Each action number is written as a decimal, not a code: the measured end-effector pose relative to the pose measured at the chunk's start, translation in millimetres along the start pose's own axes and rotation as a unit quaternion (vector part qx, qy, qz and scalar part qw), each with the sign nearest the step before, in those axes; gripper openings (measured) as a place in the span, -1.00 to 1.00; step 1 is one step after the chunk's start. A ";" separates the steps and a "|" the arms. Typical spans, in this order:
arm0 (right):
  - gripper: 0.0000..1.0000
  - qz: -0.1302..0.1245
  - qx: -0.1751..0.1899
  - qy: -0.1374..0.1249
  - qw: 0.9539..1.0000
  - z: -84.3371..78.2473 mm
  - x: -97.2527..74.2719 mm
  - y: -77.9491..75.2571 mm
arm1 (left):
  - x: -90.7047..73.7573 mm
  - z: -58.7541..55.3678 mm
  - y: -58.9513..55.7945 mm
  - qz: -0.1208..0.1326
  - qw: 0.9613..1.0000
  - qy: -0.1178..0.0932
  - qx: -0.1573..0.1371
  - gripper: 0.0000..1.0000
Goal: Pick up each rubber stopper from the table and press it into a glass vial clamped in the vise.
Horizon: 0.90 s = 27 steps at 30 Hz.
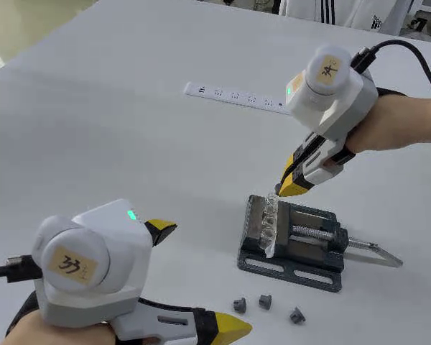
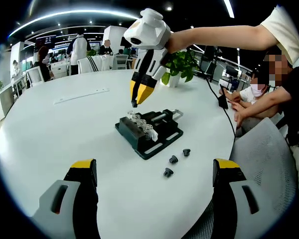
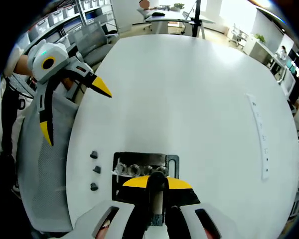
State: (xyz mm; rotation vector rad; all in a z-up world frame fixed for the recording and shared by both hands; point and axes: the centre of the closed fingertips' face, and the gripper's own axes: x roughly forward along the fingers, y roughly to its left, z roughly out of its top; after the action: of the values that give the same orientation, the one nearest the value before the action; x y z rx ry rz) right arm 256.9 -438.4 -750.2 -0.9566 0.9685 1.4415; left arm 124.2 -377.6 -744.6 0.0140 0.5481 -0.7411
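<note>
Rubber first: 3 small grey rubber stoppers point(image 1: 265, 302) lie loose on the white round table point(image 1: 115, 122), on the near side of the black metal bench vise point(image 1: 302, 248) and close beside it, so each can be fetched without a long reach. The vise sits right of centre and clamps a row of clear glass vials point(image 1: 269, 224) upright between its plates, mouths up, so a stopper can be pushed straight down without the glass slipping.

The right gripper point(image 1: 286, 190) is angled steeply down from the far right, its yellow tips just above the far end of the vial row. Whether it touches the glass I cannot tell. Its jaws are drawn together. In the left gripper view a small dark bit shows at its tips — possibly a stopper, but too small to be sure. The steep angle suits a downward press, so I judge this to be the seating step over 1 vial.

The left gripper point(image 1: 197, 280) hangs at the near left, well apart from the vise, its 2 jaws spread wide and holding nothing — probably kept out of the way. A long white power strip point(image 1: 233, 95) lies on the far side of the table, away from the work. With 3 stoppers loose, a good part of the task seems left.
</note>
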 end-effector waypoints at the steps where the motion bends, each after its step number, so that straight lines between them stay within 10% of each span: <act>1: -0.87 0.001 0.000 0.001 1.000 -0.9 0.5 0.5 | 0.2 -0.4 1.0 0.000 1.000 0.000 0.000 0.93; 27: -0.87 0.015 -0.004 0.012 1.000 -2.4 15.1 -2.3 | 0.8 -3.0 7.4 0.006 1.000 0.004 -0.011 0.92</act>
State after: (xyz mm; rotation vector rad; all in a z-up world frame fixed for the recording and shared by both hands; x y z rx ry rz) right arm 258.2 -435.4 -765.3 -0.9709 0.9978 1.4625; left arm 128.0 -372.0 -748.9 -0.0003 0.5635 -0.7241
